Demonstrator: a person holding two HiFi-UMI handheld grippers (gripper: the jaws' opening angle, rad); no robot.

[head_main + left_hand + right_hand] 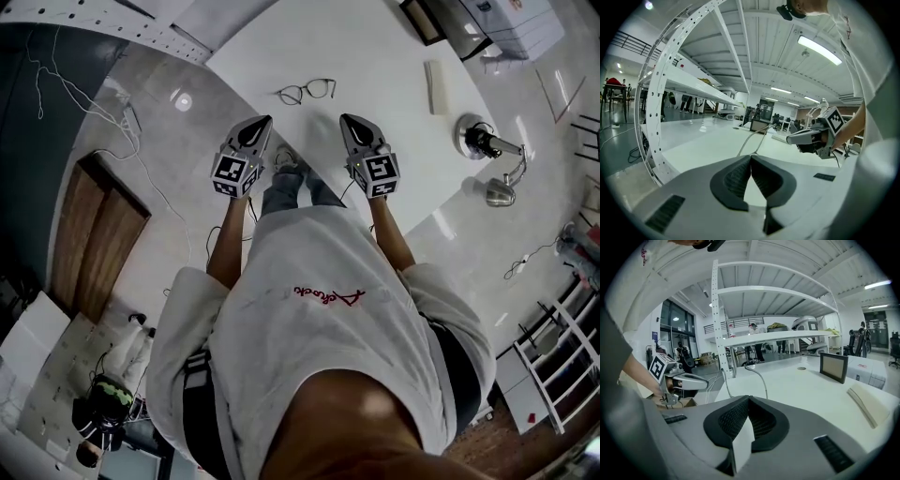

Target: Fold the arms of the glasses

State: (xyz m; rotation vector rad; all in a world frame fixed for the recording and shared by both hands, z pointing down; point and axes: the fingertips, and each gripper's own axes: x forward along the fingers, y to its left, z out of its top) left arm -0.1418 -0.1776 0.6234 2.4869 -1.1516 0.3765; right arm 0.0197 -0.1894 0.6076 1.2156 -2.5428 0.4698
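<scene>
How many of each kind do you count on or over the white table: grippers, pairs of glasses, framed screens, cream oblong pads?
grippers: 2 (left gripper, right gripper, both shut with nothing between the jaws)
glasses: 1 pair
dark-framed screen: 1
cream oblong pad: 1
total: 5

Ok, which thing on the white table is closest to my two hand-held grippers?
The thin-framed glasses, lying just ahead of the left hand-held gripper and right hand-held gripper; the beige block and dark-framed screen lie farther to the right.
</scene>
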